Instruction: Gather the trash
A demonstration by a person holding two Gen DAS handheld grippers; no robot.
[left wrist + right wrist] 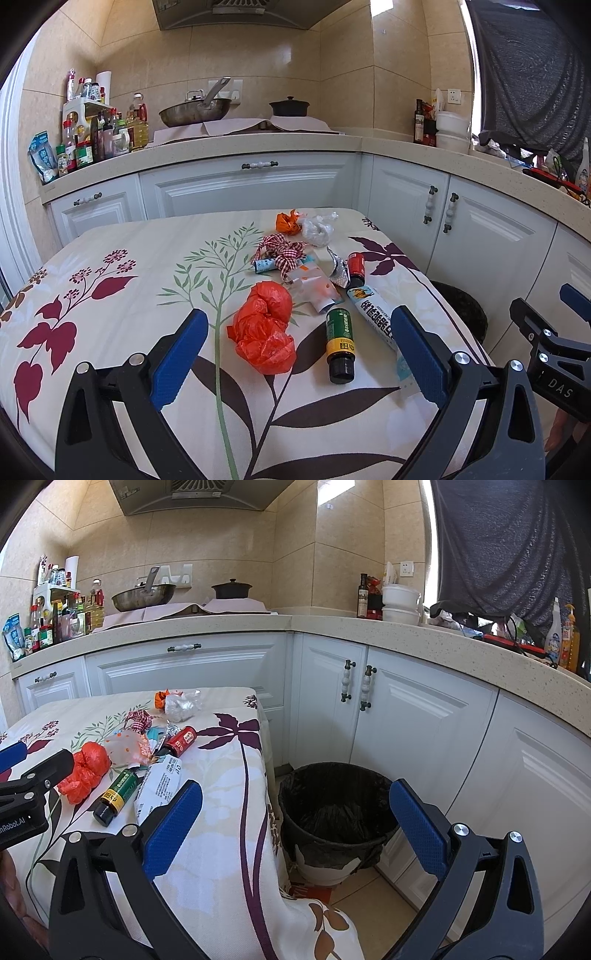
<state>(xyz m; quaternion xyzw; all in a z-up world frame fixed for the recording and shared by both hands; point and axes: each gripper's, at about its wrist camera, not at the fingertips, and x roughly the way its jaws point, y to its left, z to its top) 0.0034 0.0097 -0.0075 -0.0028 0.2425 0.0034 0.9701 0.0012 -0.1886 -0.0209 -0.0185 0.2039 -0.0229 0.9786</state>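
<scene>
Trash lies on the floral tablecloth: a crumpled red plastic bag, a green bottle, a white tube wrapper, a red bottle, a dotted pouch, a checked ribbon, an orange wrapper and a clear bag. My left gripper is open and empty, just before the red bag and green bottle. My right gripper is open and empty, over the table edge and the bin lined with a black bag on the floor.
White cabinets and a counter wrap behind and to the right. A wok, a pot and condiment bottles stand on the counter. The bin also shows at the table's right.
</scene>
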